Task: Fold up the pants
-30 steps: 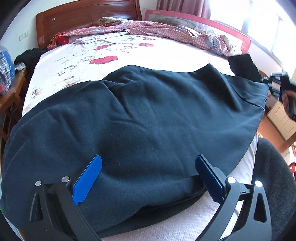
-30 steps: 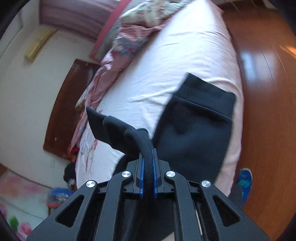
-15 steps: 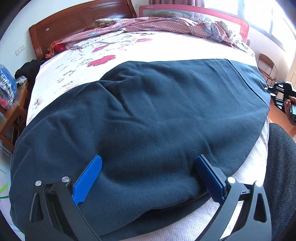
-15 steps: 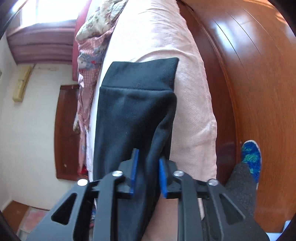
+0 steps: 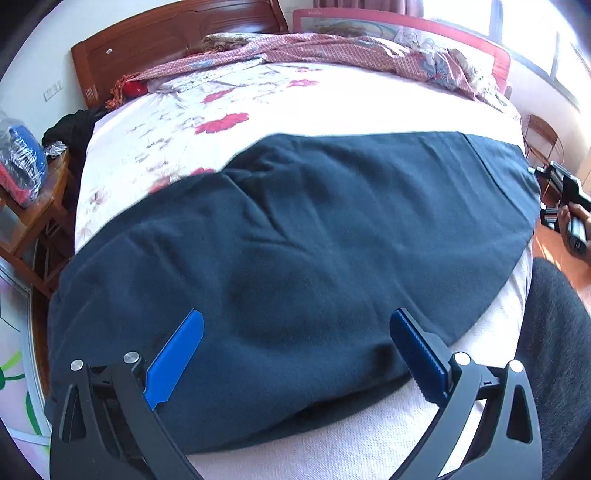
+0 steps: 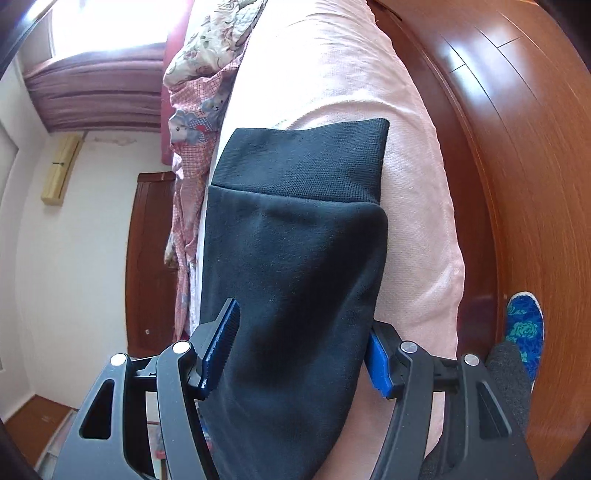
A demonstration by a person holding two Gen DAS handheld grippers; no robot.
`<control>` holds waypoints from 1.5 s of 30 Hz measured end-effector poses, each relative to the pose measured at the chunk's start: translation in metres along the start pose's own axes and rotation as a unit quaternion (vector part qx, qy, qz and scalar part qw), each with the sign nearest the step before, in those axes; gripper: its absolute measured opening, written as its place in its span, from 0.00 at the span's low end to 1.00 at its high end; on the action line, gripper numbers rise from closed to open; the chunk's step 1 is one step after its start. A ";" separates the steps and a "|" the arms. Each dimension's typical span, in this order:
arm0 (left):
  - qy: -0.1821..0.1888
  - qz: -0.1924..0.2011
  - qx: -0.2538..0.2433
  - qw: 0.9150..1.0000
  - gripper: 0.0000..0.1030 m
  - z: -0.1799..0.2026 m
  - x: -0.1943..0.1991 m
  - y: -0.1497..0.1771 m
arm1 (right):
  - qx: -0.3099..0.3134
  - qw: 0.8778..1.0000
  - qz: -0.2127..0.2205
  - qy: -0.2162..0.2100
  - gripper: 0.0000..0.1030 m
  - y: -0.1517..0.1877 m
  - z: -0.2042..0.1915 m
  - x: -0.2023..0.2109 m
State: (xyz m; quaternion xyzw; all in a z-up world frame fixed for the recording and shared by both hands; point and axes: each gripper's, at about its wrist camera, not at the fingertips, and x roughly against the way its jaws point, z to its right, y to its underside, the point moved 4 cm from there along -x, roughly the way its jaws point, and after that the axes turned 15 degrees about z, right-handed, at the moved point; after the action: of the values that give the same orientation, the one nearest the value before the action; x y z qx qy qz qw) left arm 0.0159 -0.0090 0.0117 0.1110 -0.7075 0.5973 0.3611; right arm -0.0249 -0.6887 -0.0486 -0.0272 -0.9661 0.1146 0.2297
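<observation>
Dark navy pants (image 5: pixel 295 236) lie spread flat across the bed, folded in half lengthwise, the waist end near me and the cuffs at the right. My left gripper (image 5: pixel 295 332) is open, its blue pads just above the pants' near edge. In the right wrist view the ribbed leg cuff (image 6: pixel 306 162) lies flat on the pink sheet. My right gripper (image 6: pixel 303 350) is open with its jaws either side of the leg, and it also shows in the left wrist view (image 5: pixel 565 206) beyond the cuff end.
A floral sheet (image 5: pixel 221 107) covers the bed, with a pink checked blanket (image 5: pixel 332 51) bunched at the far side by the wooden headboard (image 5: pixel 166 33). A bedside table (image 5: pixel 33 206) with bags stands left. The wood floor (image 6: pixel 517 147) and a blue slipper (image 6: pixel 524 325) lie past the bed's edge.
My right gripper carried the leg cuff over, laid it flat on the other leg, then opened and let go. The pants now lie smooth. My left gripper stayed open.
</observation>
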 end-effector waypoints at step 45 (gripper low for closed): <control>-0.127 0.085 0.499 0.853 0.28 -0.201 0.043 0.104 | 0.081 0.994 -0.026 0.066 0.60 0.009 -0.016 -0.008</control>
State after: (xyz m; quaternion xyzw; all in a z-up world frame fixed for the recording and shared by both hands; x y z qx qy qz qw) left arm 0.0000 0.2160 -0.0348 0.2906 -0.3610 0.8790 0.1118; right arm -0.0105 -0.6776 -0.0408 0.0095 -0.9366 0.1845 0.2976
